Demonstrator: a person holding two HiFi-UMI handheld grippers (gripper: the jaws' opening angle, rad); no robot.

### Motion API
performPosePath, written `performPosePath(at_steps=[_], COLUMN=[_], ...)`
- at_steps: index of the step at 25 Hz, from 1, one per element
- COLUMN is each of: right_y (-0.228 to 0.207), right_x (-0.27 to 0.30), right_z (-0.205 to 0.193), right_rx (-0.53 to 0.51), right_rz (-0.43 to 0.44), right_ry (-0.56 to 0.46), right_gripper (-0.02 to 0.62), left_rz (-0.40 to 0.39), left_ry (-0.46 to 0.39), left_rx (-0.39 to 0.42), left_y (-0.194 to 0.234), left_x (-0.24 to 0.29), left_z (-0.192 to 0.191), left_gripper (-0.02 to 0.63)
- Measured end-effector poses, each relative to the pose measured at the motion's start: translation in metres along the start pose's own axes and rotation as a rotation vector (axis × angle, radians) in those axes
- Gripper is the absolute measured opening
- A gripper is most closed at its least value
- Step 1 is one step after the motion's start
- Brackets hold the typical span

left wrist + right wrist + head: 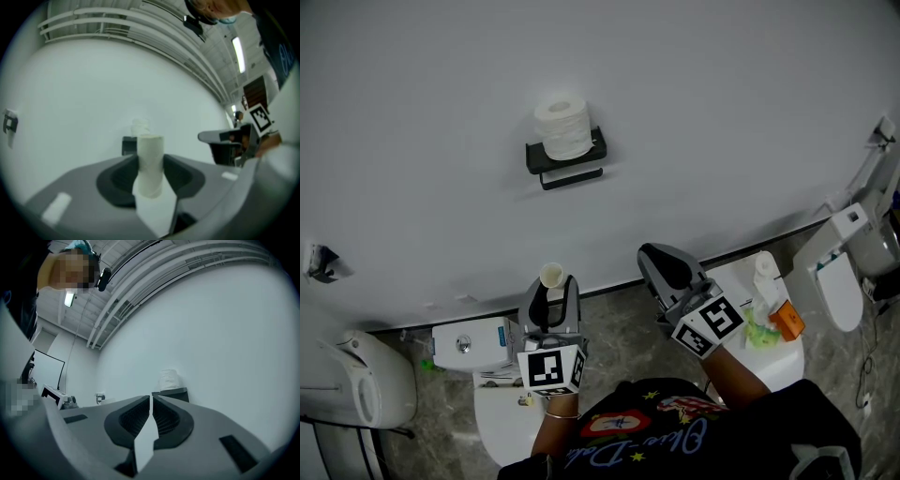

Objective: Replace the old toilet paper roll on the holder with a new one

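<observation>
A full white toilet paper roll (pixel 563 127) stands upright on top of the black wall holder (pixel 581 157). My left gripper (pixel 558 286) is below it, away from the wall, shut on a bare cardboard tube (pixel 551 275) that stands upright between the jaws. In the left gripper view the tube (pixel 150 150) sits in the left gripper (pixel 150 161), with the holder (pixel 128 146) and roll (pixel 140 126) behind it. My right gripper (pixel 650 252) is to the right, shut, with its jaws together. The right gripper (pixel 151 401) faces the roll (pixel 168 379) and holder (pixel 171 393).
A white toilet (pixel 356 384) stands at the left and another (pixel 839 272) at the right. A small white table (pixel 783 361) carries a white bottle (pixel 766 272), a green item (pixel 759 330) and an orange box (pixel 787 321). A white box (pixel 469 342) sits by the wall.
</observation>
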State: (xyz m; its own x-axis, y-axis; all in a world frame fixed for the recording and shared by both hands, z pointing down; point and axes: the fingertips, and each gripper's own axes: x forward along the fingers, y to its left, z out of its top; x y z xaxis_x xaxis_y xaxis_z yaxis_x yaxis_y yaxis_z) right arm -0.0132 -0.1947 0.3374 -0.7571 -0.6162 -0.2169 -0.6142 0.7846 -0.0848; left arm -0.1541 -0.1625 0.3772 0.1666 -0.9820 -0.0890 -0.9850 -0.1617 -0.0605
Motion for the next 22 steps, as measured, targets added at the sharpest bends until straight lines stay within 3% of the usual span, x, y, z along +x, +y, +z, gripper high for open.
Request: performPosePath(at_steps=[12,22], right_y=[0.004,0.002], right_x=[0.012,0.046], right_z=[-0.001,0.019], right_rx=[-0.003,-0.166], right_rz=[0.045,0.151], right_ry=[0.003,0.038], right_gripper=[0.015,0.015], left_rz=[0.006,0.016], left_ry=[-0.002,-0.008], left_rx=[-0.002,-0.014], left_y=[0.003,0.007], left_x=[0.003,0.001], left_z=[0.0,0.0], left_gripper=[0.161,0.161])
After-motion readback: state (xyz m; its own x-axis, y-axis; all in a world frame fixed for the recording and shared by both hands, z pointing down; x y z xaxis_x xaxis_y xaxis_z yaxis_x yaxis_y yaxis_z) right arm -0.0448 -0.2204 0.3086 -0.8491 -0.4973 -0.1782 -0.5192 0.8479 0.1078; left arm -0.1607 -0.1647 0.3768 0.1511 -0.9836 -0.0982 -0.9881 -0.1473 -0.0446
